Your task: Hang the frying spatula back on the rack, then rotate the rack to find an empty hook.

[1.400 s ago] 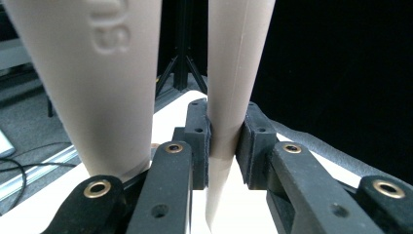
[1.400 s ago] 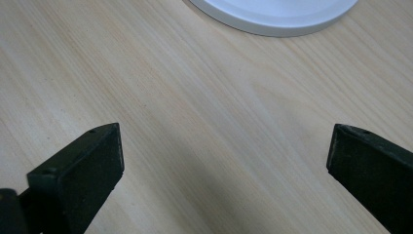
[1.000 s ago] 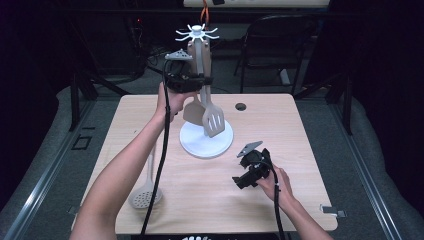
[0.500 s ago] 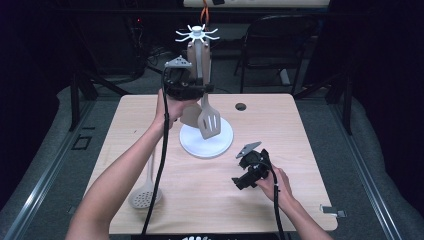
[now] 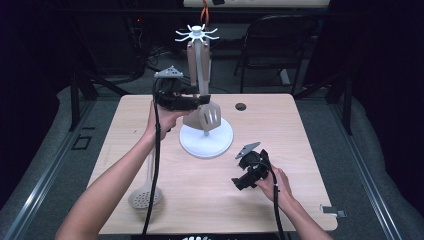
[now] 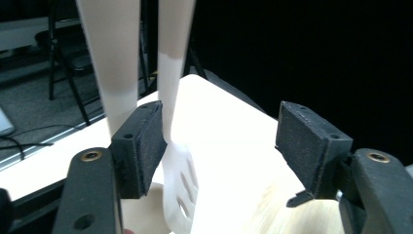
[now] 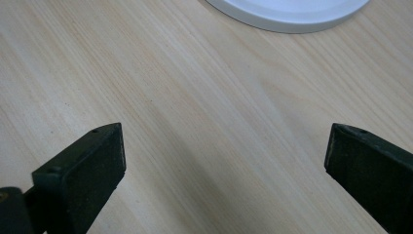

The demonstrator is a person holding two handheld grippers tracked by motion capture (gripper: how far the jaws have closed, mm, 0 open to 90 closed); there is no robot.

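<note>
the left gripper (image 5: 202, 100) is held with jaws wide apart and empty, just beside the slotted spatula (image 5: 209, 116) hanging on the white utensil stand (image 5: 206, 141). the right gripper (image 5: 240, 182) rests spread above the wooden table (image 5: 300, 150). a skimmer (image 5: 145, 195) lies near the table's front left.

Counter (image 5: 310, 150): pale wood grain, squarish top with rounded corners; a small dark round hole (image 5: 241, 106) near its far edge.
Floor (image 5: 370, 150): grey carpet on all sides of the counter, with black cables (image 5: 145, 55) lying on it at the far left.
Chair (image 5: 280, 45): black folding frame, standing beyond the counter's far right corner.
Surroundings: dark; far wall and both sides lost in shadow.
Light: falls from above onto the counter.
</note>
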